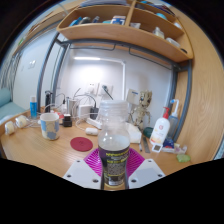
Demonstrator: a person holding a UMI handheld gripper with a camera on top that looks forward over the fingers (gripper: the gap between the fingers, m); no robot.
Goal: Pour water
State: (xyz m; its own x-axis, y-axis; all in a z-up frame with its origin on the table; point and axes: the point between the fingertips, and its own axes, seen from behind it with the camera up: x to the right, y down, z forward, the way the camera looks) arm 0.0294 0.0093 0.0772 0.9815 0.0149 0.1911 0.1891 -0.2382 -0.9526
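Note:
A clear plastic water bottle (113, 140) with a white cap and a dark label stands upright between my fingers. My gripper (113, 163) is shut on the bottle, its magenta pads (94, 160) pressing on the label from both sides. A white-and-teal mug (49, 124) stands on the wooden table (40, 148) to the left, well beyond the fingers. A round dark red coaster (82, 144) lies on the table just left of the bottle.
A red-capped white bottle (160, 130) stands at the right. Several cups and small items (75, 112) crowd the back of the table. A wooden shelf (130, 35) hangs overhead. A white cup (12, 126) sits at the far left.

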